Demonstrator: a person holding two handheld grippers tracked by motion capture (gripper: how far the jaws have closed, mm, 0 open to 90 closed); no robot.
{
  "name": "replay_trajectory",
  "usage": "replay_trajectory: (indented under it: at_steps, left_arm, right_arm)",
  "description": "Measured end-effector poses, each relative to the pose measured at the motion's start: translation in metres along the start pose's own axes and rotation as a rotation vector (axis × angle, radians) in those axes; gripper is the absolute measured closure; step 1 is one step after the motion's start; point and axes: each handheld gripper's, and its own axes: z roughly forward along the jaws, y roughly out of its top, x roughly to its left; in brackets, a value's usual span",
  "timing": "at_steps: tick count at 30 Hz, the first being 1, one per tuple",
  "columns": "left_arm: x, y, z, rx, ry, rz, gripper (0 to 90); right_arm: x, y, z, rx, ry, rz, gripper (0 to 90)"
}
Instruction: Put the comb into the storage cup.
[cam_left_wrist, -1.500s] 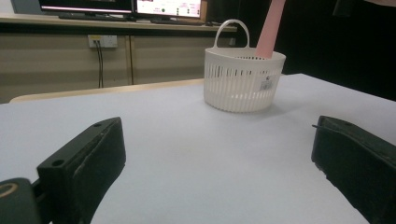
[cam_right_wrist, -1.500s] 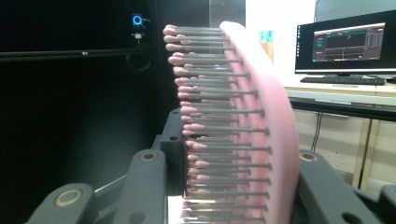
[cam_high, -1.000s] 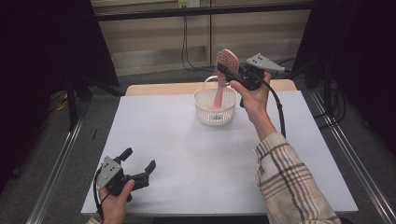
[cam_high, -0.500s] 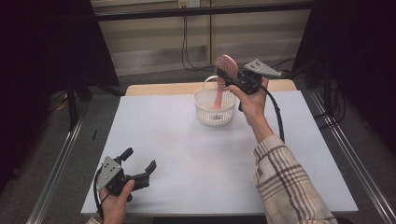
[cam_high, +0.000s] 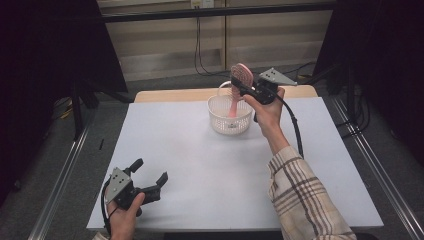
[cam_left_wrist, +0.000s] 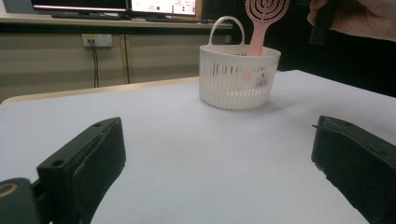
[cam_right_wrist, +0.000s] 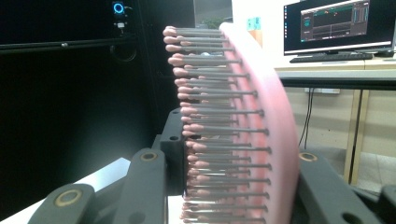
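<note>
**Hairbrush held over the basket at the far edge of the counter**

One pink hairbrush (cam_high: 239, 85) stands nearly upright, its round head up and its handle reaching down into a white basket (cam_high: 229, 116). The right gripper (cam_high: 248, 91) has its jaws closed on the head of the brush: in the right gripper view the curved pink back lies against one jaw and the rows of bristles (cam_right_wrist: 219, 135) point toward the other, the head filling the space between them. The hand holding this gripper sits just to the right of the basket, with a plaid sleeve (cam_high: 300, 195) running back toward the near edge of the counter (cam_high: 200, 165).

The single basket, slatted and with a loop handle (cam_left_wrist: 226, 28) standing up at its back, rests near the middle of the far edge. In the left gripper view the brush handle shows through the slats and a small label is on the basket wall.

The left gripper (cam_high: 150, 175) is near the near left corner, well apart from the basket, its jaws spread wide with nothing between them, low over the white surface. Open counter lies between it and the basket.

Beyond the counter are monitors (cam_right_wrist: 338, 25) on a desk and cables hanging down a wall.
</note>
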Motion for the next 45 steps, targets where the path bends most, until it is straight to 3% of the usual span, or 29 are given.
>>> replay_trajectory:
  at_steps: [5, 29, 45]
  left_arm:
    - [0.001, 0.000, -0.001, 0.005, 0.005, 0.014, 3.1]
    - [0.000, 0.001, -0.002, -0.004, 0.011, 0.006, 3.1]
    - [0.000, 0.001, -0.002, -0.008, 0.009, 0.001, 3.2]
  right_arm:
    - [0.001, -0.008, 0.001, -0.008, -0.008, -0.002, 63.0]
    - [0.003, -0.033, 0.012, 0.023, -0.013, 0.012, 62.9]
    - [-0.001, -0.038, 0.010, 0.050, -0.008, 0.032, 62.8]
